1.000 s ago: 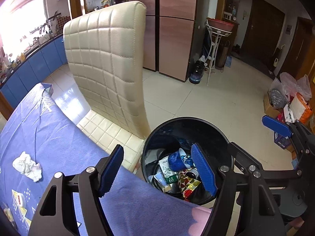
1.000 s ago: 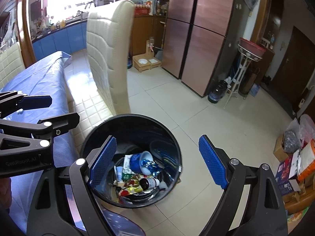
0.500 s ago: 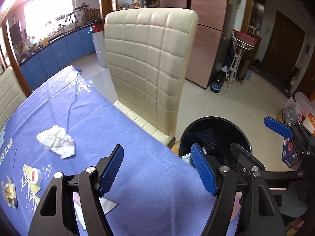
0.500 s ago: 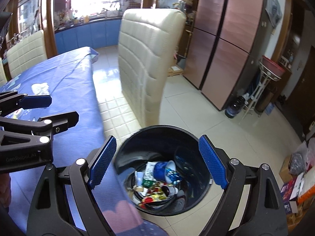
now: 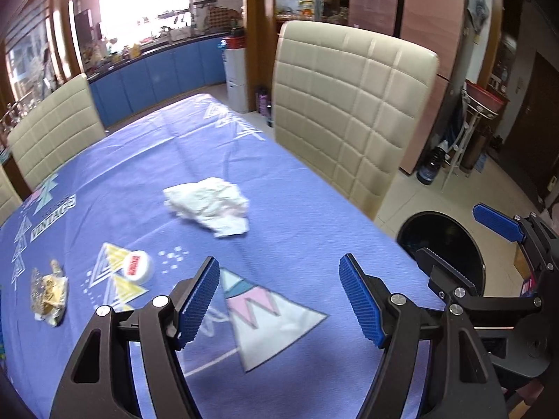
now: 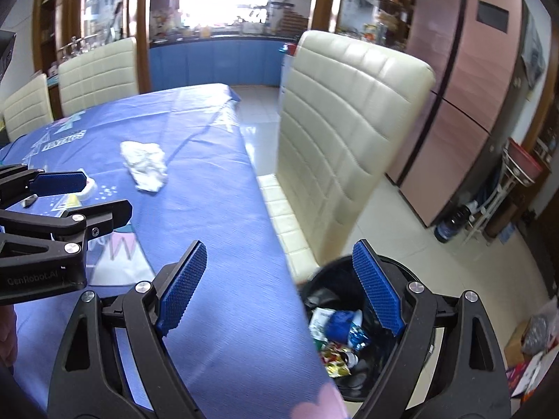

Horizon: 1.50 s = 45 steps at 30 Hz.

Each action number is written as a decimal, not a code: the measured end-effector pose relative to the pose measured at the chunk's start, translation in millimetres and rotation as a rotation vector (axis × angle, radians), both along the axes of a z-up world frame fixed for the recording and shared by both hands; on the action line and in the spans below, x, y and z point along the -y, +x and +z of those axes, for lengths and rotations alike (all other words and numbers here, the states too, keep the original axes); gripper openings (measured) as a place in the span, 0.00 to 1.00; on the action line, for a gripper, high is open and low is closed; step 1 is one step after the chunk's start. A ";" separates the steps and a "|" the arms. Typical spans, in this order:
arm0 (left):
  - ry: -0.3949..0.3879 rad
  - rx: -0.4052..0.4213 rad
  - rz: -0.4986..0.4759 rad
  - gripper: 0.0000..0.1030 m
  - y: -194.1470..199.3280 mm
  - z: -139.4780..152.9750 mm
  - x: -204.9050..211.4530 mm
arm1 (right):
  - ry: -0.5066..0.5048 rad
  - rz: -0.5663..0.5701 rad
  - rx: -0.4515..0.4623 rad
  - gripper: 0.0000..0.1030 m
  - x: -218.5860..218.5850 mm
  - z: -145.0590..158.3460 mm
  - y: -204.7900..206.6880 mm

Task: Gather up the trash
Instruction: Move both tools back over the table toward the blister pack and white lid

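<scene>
A crumpled white tissue (image 5: 209, 206) (image 6: 145, 164) lies on the blue tablecloth (image 5: 297, 230), ahead of my left gripper (image 5: 279, 296), which is open and holds nothing. A small white cap with red print (image 5: 138, 267) and a yellow crumpled wrapper (image 5: 47, 291) lie further left. My right gripper (image 6: 276, 286) is open and empty, hanging over the table's right edge. The black trash bin (image 6: 314, 279) (image 5: 442, 241) stands on the floor beside the table, with several wrappers inside.
A cream padded chair (image 5: 349, 111) (image 6: 346, 132) stands at the table's right side, just behind the bin. More cream chairs (image 6: 97, 70) stand at the far side. Bags and boxes (image 6: 534, 345) sit on the floor at the right.
Both grippers have swung left, away from above the bin and over the table. The tissue, cap and wrapper have come into the left wrist view. Both pairs of jaws kept their width.
</scene>
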<state>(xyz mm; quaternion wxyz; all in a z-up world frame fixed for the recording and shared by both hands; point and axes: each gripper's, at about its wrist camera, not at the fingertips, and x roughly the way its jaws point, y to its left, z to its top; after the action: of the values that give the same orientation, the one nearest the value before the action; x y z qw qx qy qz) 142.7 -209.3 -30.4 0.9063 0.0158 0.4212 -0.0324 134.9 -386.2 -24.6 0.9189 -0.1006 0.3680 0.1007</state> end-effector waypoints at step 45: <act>0.057 -0.064 0.538 0.67 -36.9 -60.4 -321.5 | -0.045 0.414 -0.119 0.79 -281.5 -55.2 45.9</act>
<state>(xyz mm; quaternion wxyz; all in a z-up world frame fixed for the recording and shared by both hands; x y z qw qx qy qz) 105.8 112.2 -90.7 0.8677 -0.0723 0.4393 0.2209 180.8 -104.7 -79.8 0.8527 -0.1884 0.3954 0.2848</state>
